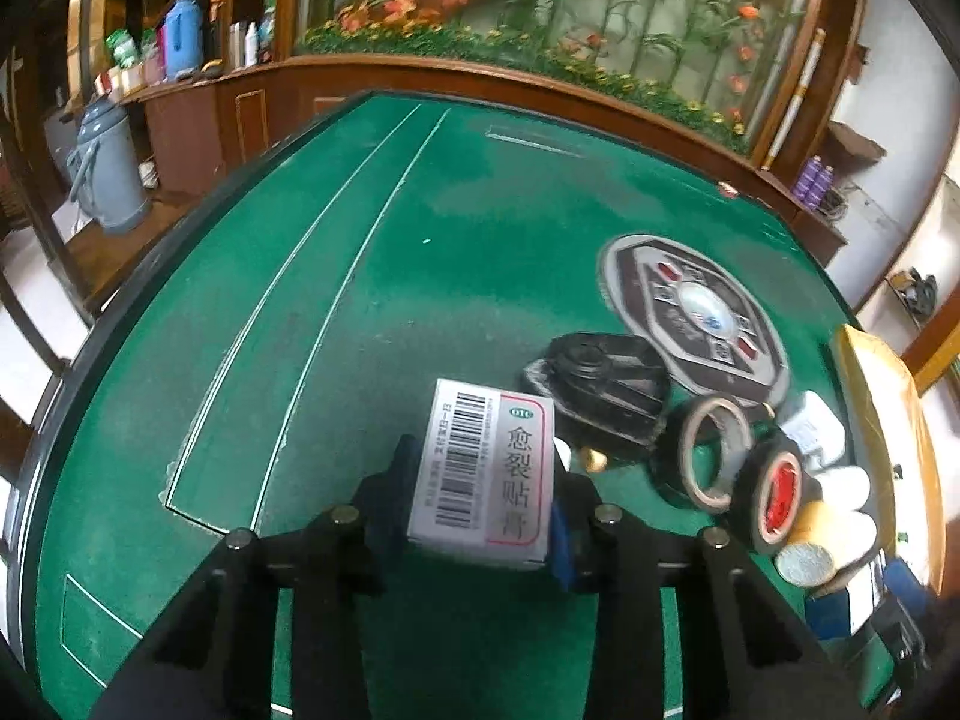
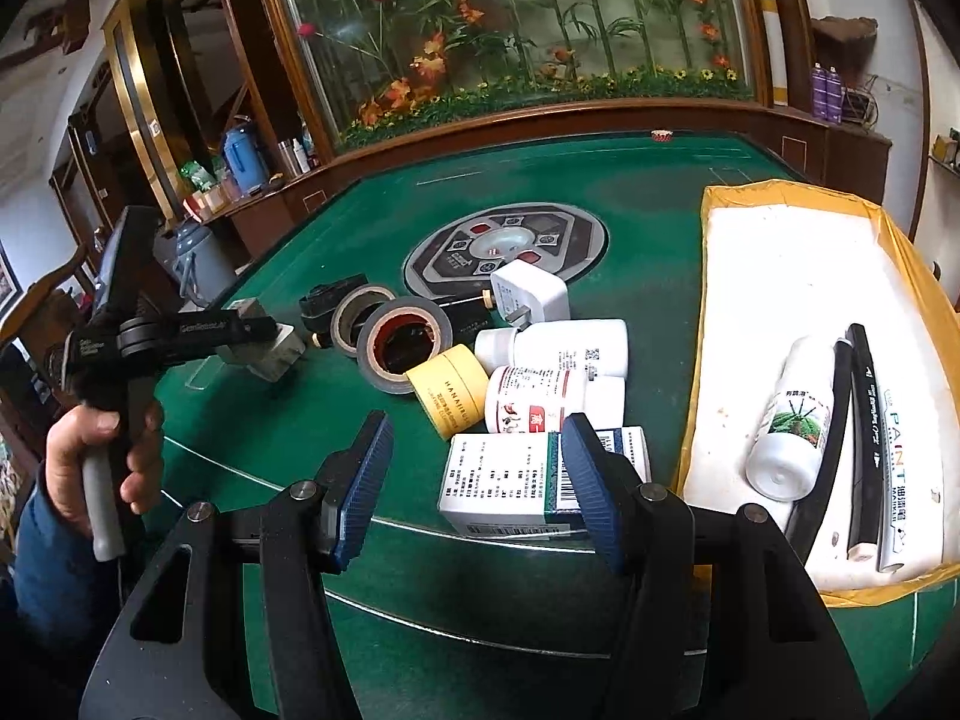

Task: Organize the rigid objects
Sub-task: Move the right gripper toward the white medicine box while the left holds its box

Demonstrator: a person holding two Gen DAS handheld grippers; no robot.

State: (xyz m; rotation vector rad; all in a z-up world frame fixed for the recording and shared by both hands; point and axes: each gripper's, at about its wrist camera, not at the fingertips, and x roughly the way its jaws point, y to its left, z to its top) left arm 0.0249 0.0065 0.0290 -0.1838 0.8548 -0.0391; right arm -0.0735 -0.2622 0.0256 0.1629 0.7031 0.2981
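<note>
Two grippers: left gripper (image 1: pixel 480 480) fingers clamp medicine box (image 1: pixel 489 471); right gripper (image 2: pixel 477 486) fingers spread wide, unloaded.

The left gripper (image 1: pixel 487 483), black-armed with blue ribbed pads, is clamped on a small white cardboard box (image 1: pixel 485 471) and held above the table. The right gripper (image 2: pixel 474 489) hangs with jaws spread wide, nothing between them. A bare hand (image 2: pixel 99 459) squeezes the left handle.

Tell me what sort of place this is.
Probably a home living or games room. The green felt table has a central control panel, like an automatic mahjong table. Behind it stand a wooden cabinet with artificial flowers behind glass and a blue thermos.
</note>
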